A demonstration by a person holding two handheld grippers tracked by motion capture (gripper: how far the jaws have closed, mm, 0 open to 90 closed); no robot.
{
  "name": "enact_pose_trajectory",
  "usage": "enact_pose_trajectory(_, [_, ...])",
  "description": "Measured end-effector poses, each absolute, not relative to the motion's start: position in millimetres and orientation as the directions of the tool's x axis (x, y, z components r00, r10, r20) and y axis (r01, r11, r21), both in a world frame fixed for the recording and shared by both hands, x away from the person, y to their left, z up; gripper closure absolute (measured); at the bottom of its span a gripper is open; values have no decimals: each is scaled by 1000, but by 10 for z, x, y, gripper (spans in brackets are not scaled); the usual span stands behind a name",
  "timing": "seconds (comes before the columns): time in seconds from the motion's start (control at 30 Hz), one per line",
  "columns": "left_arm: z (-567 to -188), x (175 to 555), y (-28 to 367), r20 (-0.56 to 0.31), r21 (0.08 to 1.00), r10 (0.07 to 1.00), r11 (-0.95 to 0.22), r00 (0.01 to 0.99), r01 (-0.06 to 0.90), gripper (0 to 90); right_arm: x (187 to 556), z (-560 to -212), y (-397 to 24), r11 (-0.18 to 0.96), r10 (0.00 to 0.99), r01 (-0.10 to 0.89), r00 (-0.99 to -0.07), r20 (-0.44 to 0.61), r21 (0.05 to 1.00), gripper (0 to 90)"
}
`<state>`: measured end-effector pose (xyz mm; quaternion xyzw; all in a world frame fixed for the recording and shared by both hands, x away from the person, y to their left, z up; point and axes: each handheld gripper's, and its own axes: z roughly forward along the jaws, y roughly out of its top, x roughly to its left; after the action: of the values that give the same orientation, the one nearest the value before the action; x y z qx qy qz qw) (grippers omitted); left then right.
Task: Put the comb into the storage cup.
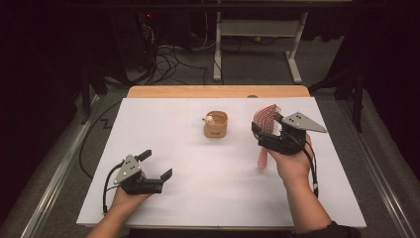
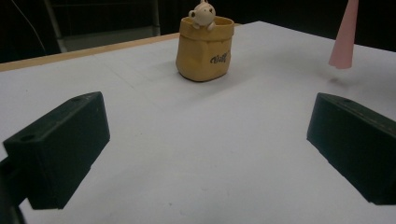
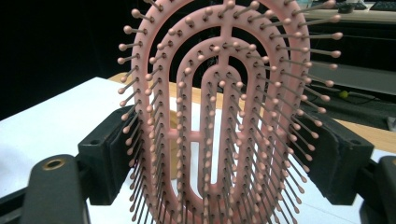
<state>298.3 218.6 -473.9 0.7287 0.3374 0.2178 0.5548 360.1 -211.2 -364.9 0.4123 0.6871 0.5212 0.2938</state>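
Note:
A pink vented hairbrush (image 1: 266,119) stands upright at the right of the table, head up and handle (image 1: 262,157) pointing down just above the white top. My right gripper (image 1: 265,130) is shut on the sides of the head. In the right gripper view the bristled head (image 3: 224,116) sits between both black pads (image 3: 107,158). A yellow pouch-shaped holder (image 1: 216,125) with a small toy animal at its rim stands mid-table. My left gripper (image 1: 157,164) rests low at the front left, open and with nothing between its jaws, aimed at the holder (image 2: 204,49). The pink handle tip (image 2: 344,37) hangs at the upper right of the left gripper view.
The white table top (image 1: 198,198) has a wooden strip (image 1: 218,91) along its far edge. Beyond it stand a white desk frame (image 1: 297,54) and loose cables (image 1: 168,59) on the floor. Dark surroundings lie on both sides.

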Motion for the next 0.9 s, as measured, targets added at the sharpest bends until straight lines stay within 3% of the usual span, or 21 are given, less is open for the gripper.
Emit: enact_pose_trajectory(0.9, [-4733,2984,2198,-50,955,737,-161,674,247,0,3830,-3617,-1851,85,872,229,-488,39,970,205])
